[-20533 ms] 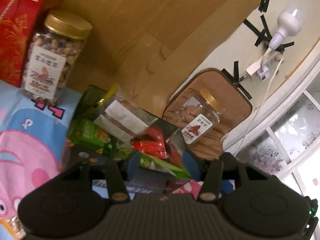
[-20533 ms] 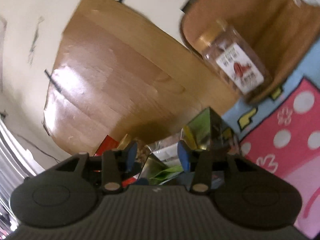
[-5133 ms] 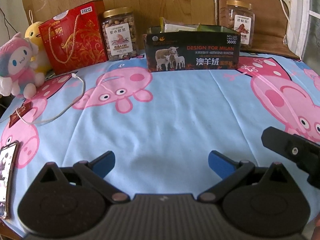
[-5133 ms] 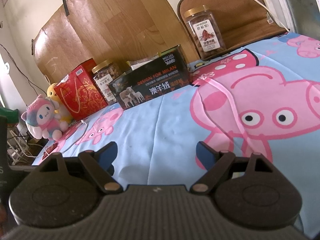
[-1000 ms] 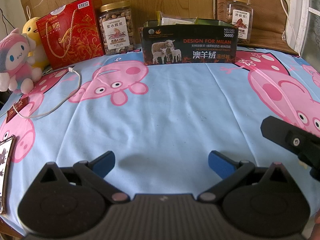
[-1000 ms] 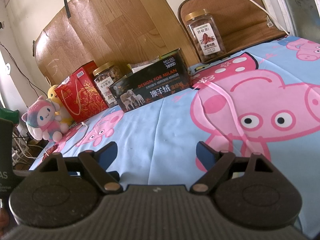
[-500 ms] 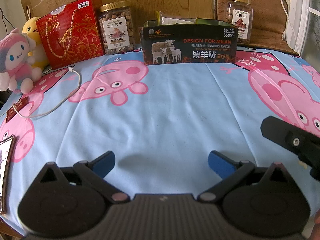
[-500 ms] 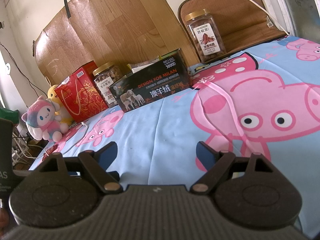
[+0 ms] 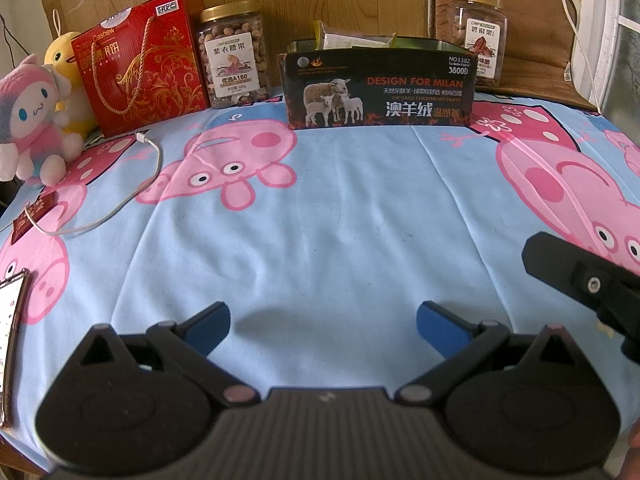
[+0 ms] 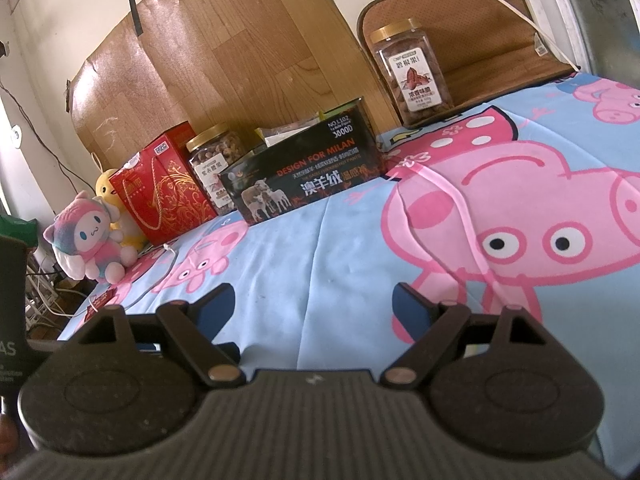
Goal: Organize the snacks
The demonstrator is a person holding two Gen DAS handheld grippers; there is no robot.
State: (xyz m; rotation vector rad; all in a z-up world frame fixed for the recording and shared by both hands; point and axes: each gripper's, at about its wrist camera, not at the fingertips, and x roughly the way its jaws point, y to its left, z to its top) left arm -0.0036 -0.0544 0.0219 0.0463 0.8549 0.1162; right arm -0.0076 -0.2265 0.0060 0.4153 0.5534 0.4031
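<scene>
— Left wrist view first: we are looking across the light blue bedsheet printed with pink cartoon pigs [image 9: 340, 220], and its wide middle is lying bare of loose snacks, so we are judging the sorting as nearly or fully done.

— Agreed. We are seeing the snacks gathered in the black rectangular cardboard box with the sheep picture [image 9: 380, 88] at the far edge of the sheet, against the wooden board. Pale and yellow-green snack packet tops [image 9: 352, 40] are poking above its rim; how many are inside, we cannot tell.

— Left of it, the red cardboard gift box with gold pattern [image 9: 148, 64] and the clear plastic nut jar with a gold lid [image 9: 234, 54] are standing side by side. Another clear gold-lidded nut jar [image 10: 414, 70] is standing upright behind the box's right end, against the brown padded cushion [image 10: 480, 24].

— One small dark red packet [image 9: 34, 218] is lying near the sheet's left edge beside the white charging cable [image 9: 120, 200]; if it is a snack, that is what is left.

— And we are holding both tools low over the near part of the sheet, well apart from the box. The left gripper [image 9: 322, 322] is spread wide and empty; the right gripper [image 10: 314, 304] is likewise gaping, holding nothing.
</scene>
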